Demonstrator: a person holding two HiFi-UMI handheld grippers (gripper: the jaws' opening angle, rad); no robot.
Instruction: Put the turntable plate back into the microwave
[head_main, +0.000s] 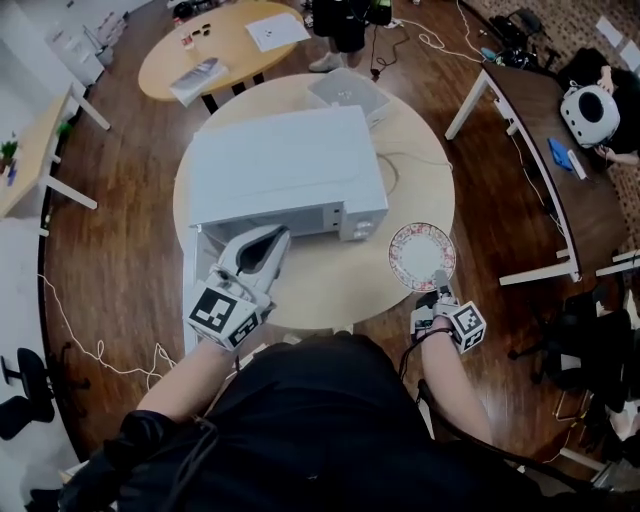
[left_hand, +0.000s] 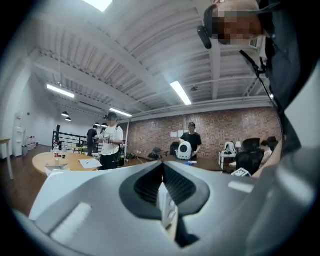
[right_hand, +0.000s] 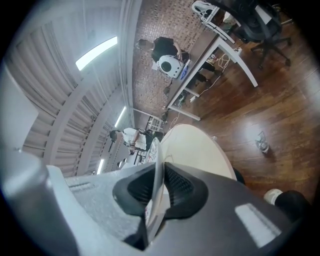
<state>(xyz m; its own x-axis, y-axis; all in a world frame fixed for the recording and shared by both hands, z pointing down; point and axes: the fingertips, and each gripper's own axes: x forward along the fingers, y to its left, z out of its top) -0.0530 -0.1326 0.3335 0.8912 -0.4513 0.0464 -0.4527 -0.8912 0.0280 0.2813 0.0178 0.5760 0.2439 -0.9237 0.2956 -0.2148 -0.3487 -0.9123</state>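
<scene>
A white microwave (head_main: 285, 165) stands on the round table (head_main: 420, 160), its door (head_main: 190, 290) swung open at the left. The turntable plate (head_main: 422, 255), white with a red patterned rim, is held over the table's front right, just right of the microwave. My right gripper (head_main: 440, 288) is shut on its near rim. In the right gripper view the plate (right_hand: 156, 150) runs edge-on between the pads of the right gripper (right_hand: 161, 172). My left gripper (head_main: 280, 238) sits at the microwave's front, left of centre, fingers together. In its own view the left gripper (left_hand: 162, 170) shows only a thin white sliver between the pads.
A grey box (head_main: 348, 92) and a cable (head_main: 390, 170) lie on the table behind and beside the microwave. A second round table (head_main: 215, 45) and a standing person (head_main: 340, 25) are behind it. A brown desk (head_main: 550, 130) stands at the right, with office chairs around.
</scene>
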